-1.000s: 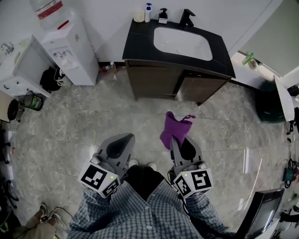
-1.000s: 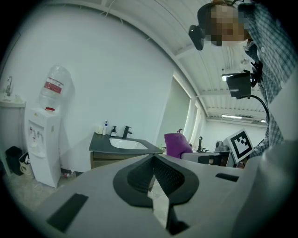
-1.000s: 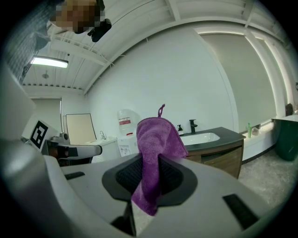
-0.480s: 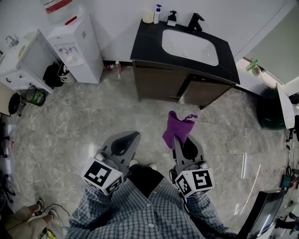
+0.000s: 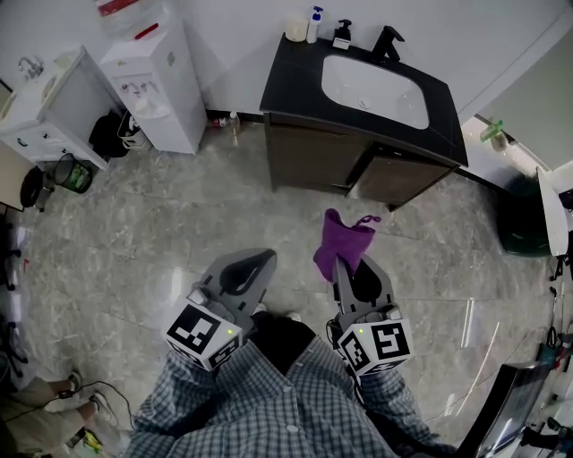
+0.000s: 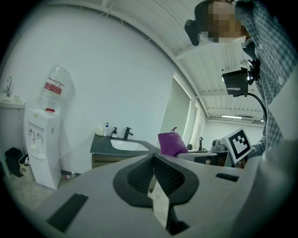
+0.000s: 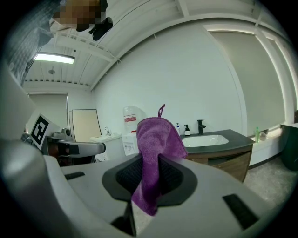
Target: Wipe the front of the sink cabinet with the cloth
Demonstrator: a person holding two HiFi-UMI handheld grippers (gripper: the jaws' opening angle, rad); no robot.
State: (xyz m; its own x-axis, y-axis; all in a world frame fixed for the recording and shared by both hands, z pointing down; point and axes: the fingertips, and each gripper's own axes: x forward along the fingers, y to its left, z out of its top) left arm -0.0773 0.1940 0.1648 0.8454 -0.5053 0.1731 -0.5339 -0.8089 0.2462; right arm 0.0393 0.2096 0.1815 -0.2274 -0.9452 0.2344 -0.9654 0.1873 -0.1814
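A dark wooden sink cabinet [image 5: 338, 161] with a black top and a white basin [image 5: 372, 92] stands against the far wall, well ahead of both grippers. My right gripper [image 5: 345, 261] is shut on a purple cloth [image 5: 341, 244], which bunches up above its jaws; the cloth [image 7: 156, 144] fills the middle of the right gripper view, with the cabinet [image 7: 222, 161] behind it. To its left my left gripper [image 5: 266, 257] is held low with its jaws together and nothing between them. The cabinet [image 6: 110, 158] shows small in the left gripper view.
A white water dispenser [image 5: 158, 82] stands left of the cabinet, and a white unit [image 5: 47, 112] further left. Soap bottles [image 5: 312, 24] and a black tap [image 5: 388, 41] sit on the top. A dark green bin [image 5: 522, 221] is at the right. Grey marble floor [image 5: 152, 233] lies between me and the cabinet.
The view has shifted: the cabinet and water dispenser have slid right and slightly down in frame. Both grippers keep their pose, the cloth still clamped in the right one.
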